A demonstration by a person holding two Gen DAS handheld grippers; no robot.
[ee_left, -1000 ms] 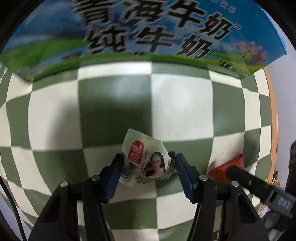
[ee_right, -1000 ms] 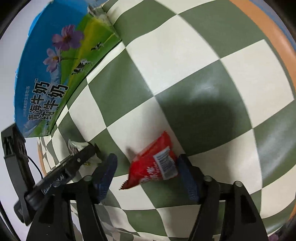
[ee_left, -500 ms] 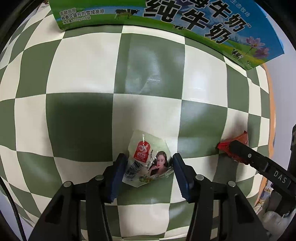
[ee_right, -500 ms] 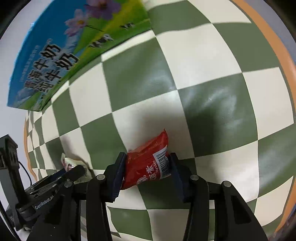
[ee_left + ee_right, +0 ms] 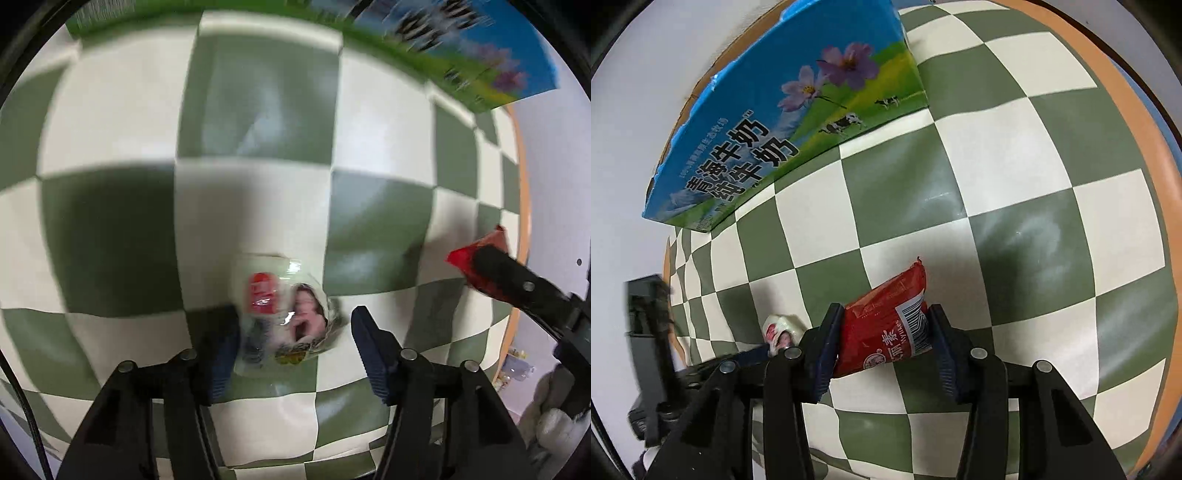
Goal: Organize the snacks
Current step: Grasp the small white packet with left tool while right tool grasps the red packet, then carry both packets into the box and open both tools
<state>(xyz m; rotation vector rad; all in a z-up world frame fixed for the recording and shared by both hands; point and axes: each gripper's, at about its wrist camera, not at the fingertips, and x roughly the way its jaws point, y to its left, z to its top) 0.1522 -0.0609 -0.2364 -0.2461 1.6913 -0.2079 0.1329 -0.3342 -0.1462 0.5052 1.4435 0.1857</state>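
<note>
My left gripper [image 5: 291,343] is shut on a pale snack packet [image 5: 284,314] with a red logo and a woman's face, held above the checkered cloth; this view is motion-blurred. My right gripper [image 5: 882,339] is shut on a red snack packet [image 5: 886,325] with a barcode, lifted off the cloth. The red packet [image 5: 480,254] shows at the right of the left wrist view. The pale packet [image 5: 779,328] and left gripper show at the lower left of the right wrist view. A blue and green milk carton box [image 5: 783,125] stands at the back.
The green and white checkered cloth [image 5: 1015,166] covers an orange-rimmed table [image 5: 1145,122]. The milk box [image 5: 461,48] lies along the far edge in the left wrist view. A white wall is behind it.
Both grippers have closed on their packets and lifted them off the cloth. The milk box has shifted farther away in both views. The left view is now blurred by motion.
</note>
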